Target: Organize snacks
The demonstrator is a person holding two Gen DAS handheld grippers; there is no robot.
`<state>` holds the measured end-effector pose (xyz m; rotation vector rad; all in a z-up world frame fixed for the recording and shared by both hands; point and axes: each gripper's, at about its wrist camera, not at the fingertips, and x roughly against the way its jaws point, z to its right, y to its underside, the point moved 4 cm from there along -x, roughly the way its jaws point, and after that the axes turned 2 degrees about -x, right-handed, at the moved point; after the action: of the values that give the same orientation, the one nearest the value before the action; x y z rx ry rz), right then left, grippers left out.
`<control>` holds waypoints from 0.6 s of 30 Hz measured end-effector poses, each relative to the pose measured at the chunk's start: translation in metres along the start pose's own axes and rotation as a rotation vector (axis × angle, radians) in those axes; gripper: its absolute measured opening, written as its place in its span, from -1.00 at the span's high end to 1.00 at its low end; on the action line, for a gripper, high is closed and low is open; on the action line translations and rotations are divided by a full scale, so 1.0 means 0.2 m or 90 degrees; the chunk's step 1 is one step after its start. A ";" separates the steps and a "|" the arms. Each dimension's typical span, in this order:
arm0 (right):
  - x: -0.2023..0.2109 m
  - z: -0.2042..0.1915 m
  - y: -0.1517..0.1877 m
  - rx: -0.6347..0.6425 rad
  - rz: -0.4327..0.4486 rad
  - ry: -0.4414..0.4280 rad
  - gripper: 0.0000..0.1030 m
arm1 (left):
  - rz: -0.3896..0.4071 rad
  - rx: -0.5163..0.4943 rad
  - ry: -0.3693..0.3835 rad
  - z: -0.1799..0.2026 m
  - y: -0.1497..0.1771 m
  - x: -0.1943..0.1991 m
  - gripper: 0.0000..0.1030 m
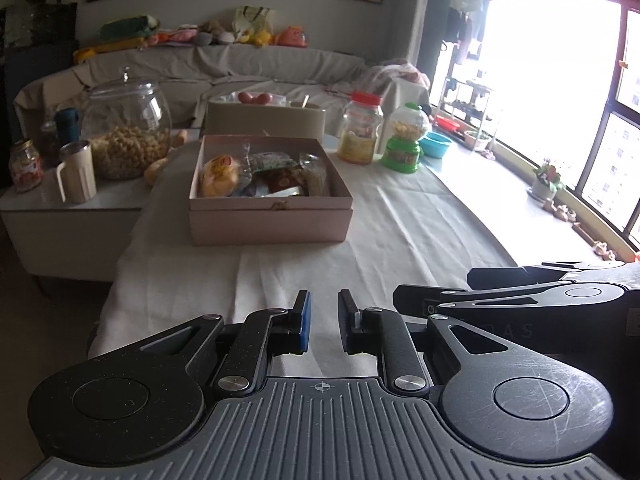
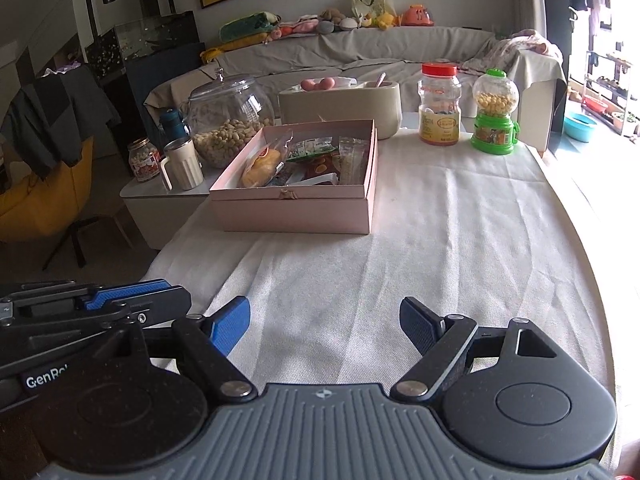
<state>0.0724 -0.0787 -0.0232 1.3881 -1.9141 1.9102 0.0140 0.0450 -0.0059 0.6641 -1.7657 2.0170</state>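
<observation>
1 pink box (image 2: 294, 210), 4 jars (image 2: 439, 104), 1 mug (image 2: 182, 166), 2 grippers (image 2: 324, 324).

Matt pink cardboard box (image 2: 294, 210); woven white tablecloth (image 2: 400, 280); clear glass jar (image 2: 228, 120).

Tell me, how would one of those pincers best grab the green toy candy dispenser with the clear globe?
Probably by the narrow green neck just under the clear globe of the green toy candy dispenser, coming in level from the near side. It stands upright on the white cloth-covered table, the globe is round and slippery, and the red-lidded plastic jar crowds its left.
</observation>
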 end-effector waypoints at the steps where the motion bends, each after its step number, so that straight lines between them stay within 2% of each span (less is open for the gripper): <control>1: 0.00 0.00 0.00 -0.001 0.000 0.000 -0.61 | 0.000 0.000 0.000 0.00 0.00 0.00 0.64; 18: 0.00 0.01 0.00 -0.001 -0.001 0.003 -0.61 | -0.001 0.000 0.004 0.02 -0.01 0.00 0.64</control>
<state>0.0737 -0.0805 -0.0230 1.3836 -1.9125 1.9087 0.0158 0.0408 -0.0041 0.6579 -1.7612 2.0160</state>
